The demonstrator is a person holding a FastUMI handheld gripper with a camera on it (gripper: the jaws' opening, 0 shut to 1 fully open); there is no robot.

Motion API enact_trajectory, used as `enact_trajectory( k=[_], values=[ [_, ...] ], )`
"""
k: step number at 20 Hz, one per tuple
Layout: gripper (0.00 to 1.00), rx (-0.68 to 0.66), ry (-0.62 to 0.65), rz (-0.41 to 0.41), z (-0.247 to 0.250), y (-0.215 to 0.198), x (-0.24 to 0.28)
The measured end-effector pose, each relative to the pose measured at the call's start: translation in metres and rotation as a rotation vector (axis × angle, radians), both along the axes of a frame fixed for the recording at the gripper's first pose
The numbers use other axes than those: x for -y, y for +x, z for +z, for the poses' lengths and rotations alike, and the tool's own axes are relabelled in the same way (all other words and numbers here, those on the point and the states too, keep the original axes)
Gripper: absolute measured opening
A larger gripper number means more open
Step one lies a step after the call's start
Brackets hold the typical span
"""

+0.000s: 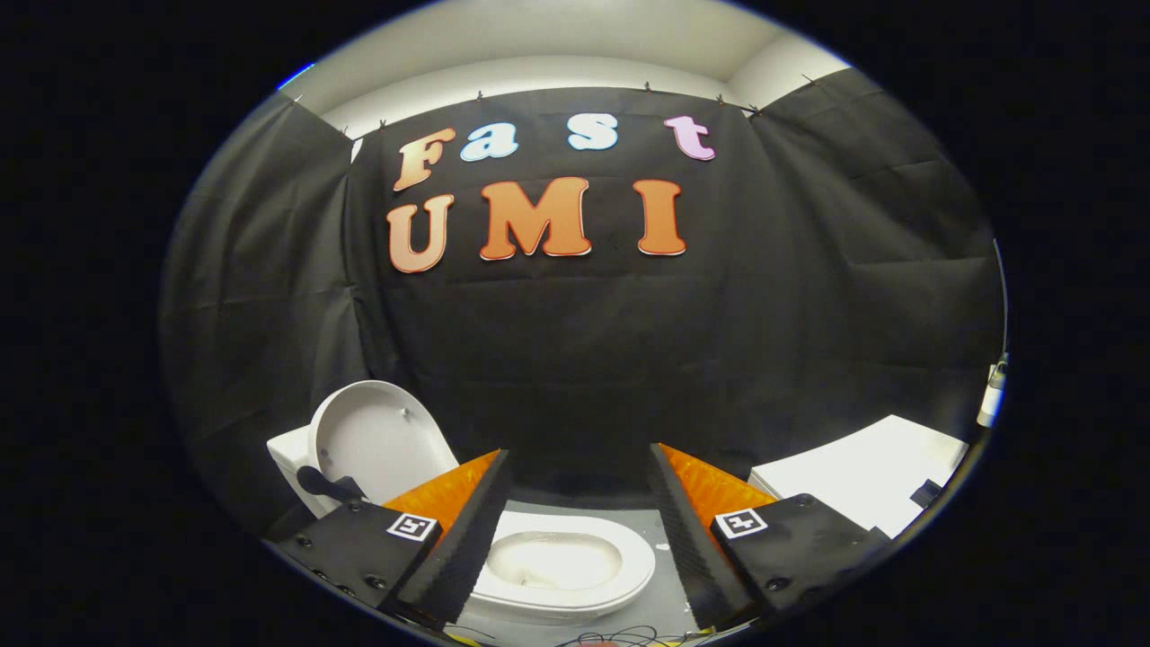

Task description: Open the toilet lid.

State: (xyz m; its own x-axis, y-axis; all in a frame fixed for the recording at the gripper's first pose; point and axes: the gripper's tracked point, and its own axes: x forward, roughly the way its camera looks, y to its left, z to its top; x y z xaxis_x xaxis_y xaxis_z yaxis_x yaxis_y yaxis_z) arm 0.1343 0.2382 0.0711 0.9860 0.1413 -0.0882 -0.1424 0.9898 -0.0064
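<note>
Jaws (575, 539) wide apart, gripping nothing, poised above the toilet (561, 566) on the grey floor (660, 593). Toilet lid (377, 440) already raised, standing upright beyond the left finger, leaning back against the cistern (286, 454). Seat ring and bowl exposed between the fingers. Opening step apparently done; next likely only a clean retreat, avoiding any knock that tips the lid forward. White box (862, 481) beyond the right finger.

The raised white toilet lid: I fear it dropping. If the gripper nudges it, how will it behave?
The raised white toilet lid looks rigid and glossy, so probably slippery. Leaning on the white tank, it probably stays unless pushed forward. The gripper is open, apart from it.
</note>
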Motion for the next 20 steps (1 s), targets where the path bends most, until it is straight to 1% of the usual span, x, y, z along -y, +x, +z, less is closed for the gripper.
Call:
enact_trajectory(
  k=[3,6,10,13,16,20],
  values=[
    [0.97,0.01,0.014,-0.025,0.006,-0.007,0.04],
    [0.97,0.022,0.017,-0.032,0.007,-0.02,0.077],
    [0.97,0.021,0.067,-0.044,-0.005,-0.042,0.121],
    [0.97,0.052,0.035,-0.084,-0.015,-0.051,0.155],
    [0.94,0.083,0.019,-0.107,-0.02,-0.069,0.176],
    [0.93,0.15,0.047,-0.12,-0.028,-0.088,0.19]
  ],
)
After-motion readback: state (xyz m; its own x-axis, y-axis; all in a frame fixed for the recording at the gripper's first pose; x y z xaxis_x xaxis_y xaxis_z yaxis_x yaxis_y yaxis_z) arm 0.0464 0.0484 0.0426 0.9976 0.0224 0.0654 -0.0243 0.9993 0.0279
